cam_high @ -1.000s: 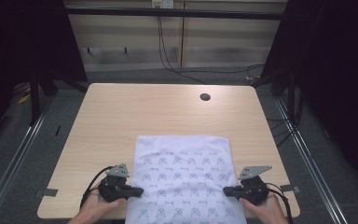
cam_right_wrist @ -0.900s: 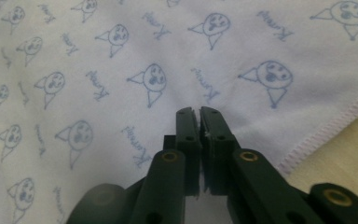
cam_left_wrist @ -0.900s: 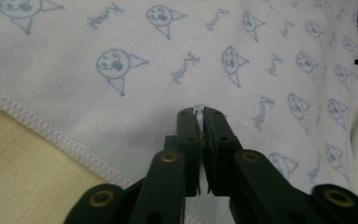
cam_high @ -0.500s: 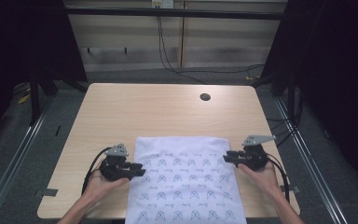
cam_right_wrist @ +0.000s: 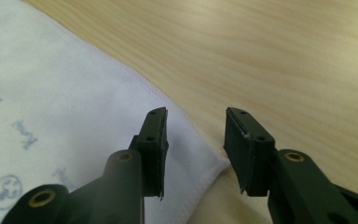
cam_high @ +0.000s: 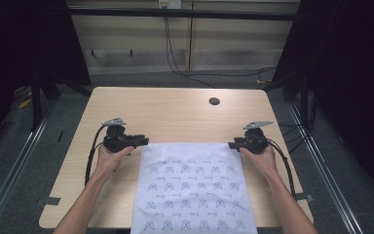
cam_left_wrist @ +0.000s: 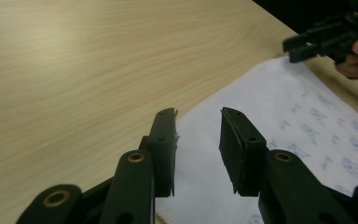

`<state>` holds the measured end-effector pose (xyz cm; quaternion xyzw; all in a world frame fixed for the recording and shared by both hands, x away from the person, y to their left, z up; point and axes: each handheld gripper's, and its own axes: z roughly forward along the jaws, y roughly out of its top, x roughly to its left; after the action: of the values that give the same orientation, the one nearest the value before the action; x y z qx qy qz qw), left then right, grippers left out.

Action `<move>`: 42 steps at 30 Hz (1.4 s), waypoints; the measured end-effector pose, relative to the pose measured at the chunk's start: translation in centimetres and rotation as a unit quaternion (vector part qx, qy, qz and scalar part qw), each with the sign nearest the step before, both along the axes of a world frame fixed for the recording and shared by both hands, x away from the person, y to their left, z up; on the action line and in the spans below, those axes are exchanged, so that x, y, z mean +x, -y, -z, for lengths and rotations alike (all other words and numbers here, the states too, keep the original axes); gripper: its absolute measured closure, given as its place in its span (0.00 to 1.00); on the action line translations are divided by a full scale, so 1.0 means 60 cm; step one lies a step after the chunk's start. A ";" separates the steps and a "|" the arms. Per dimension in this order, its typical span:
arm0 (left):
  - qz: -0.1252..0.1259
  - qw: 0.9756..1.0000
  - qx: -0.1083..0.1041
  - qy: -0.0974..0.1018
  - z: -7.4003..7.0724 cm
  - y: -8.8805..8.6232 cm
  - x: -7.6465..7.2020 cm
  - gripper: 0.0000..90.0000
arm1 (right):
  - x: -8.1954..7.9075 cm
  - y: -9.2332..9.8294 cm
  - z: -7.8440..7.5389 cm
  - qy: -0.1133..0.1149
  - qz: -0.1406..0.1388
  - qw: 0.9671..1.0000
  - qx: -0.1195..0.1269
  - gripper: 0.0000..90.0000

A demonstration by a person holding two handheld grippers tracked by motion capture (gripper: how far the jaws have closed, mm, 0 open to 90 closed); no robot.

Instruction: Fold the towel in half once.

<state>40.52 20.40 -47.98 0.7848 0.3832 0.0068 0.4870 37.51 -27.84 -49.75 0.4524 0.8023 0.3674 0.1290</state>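
Both hands had travelled away from the person since the earlier frames, from the near corners of the white patterned cloth (cam_high: 193,187) up to its far corners, and the cloth now lay spread flat where before it had sat shorter and folded. Nearest the person, the cloth's near edge hung over the near rim of the wooden table (cam_high: 156,109), between the two forearms, and its printed sheet ran up the middle of the tabletop. At its far left corner sat the left gripper (cam_high: 141,142), held in the left hand (cam_high: 108,160); its jaws had just been opening and stood spread, and in the left gripper view (cam_left_wrist: 198,133) the cloth's edge lay below and between them with neither pad pressing on it. At the far right corner sat the right gripper (cam_high: 233,145), in the right hand (cam_high: 262,158); its jaws had likewise just been opening and stood apart, and the right gripper view (cam_right_wrist: 195,135) showed the cloth's hemmed corner lying loose on the wood beneath the gap, untouched by either pad. Beyond the cloth the tabletop was plain wood, with a small dark round hole (cam_high: 214,101) near its far edge on the right side. Farther off, black cables (cam_high: 175,58) hung down a pale wall panel.
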 end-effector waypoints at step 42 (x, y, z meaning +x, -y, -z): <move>0.032 0.998 0.027 0.042 -0.033 0.019 -0.022 0.97 | -0.034 0.015 -0.077 0.052 -0.014 0.994 0.099 0.96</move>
<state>39.20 19.26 -46.02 0.8086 0.3366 0.0342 0.4813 35.47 -28.77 -45.14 0.4322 0.7605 0.4697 0.1198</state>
